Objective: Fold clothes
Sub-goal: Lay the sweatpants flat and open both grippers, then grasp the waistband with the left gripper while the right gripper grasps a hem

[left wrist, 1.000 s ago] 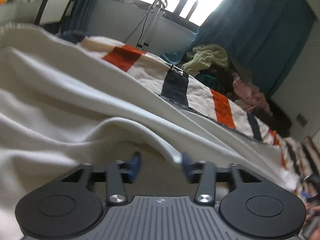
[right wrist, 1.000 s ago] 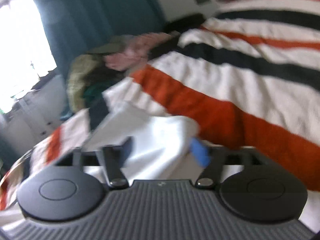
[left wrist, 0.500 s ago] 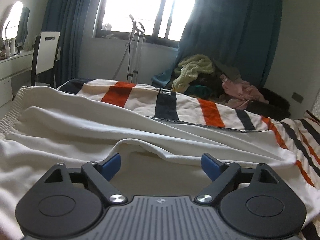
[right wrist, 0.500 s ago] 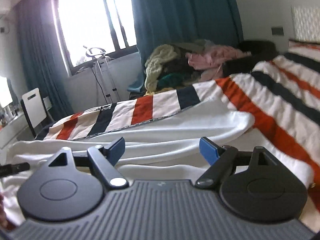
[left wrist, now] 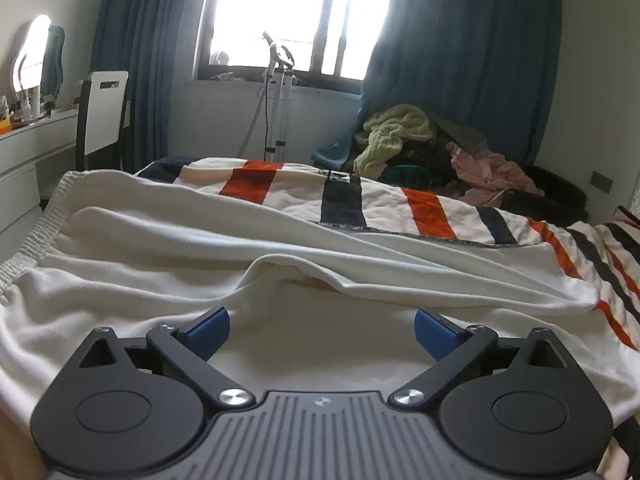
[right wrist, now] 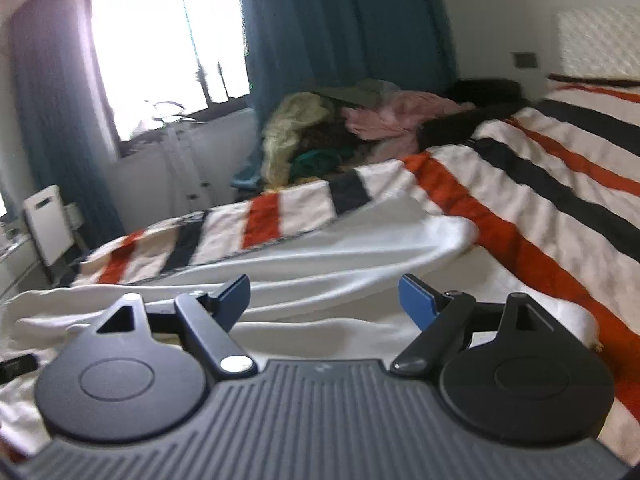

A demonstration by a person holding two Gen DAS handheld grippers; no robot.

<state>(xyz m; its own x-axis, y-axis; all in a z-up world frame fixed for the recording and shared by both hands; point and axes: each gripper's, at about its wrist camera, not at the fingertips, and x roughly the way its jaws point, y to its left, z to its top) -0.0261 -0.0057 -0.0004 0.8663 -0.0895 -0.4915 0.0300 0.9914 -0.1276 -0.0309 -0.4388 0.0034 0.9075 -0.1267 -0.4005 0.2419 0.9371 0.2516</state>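
The white garment (left wrist: 168, 248) lies spread across the striped bed (left wrist: 432, 216), a fold ridge running over its middle. The left gripper (left wrist: 322, 330) has just been opening and stands released, nothing between its jaws; the right gripper (right wrist: 324, 298) is released too. Next grasps should probably pinch a garment edge, both hands level, pulling the cloth taut before folding.
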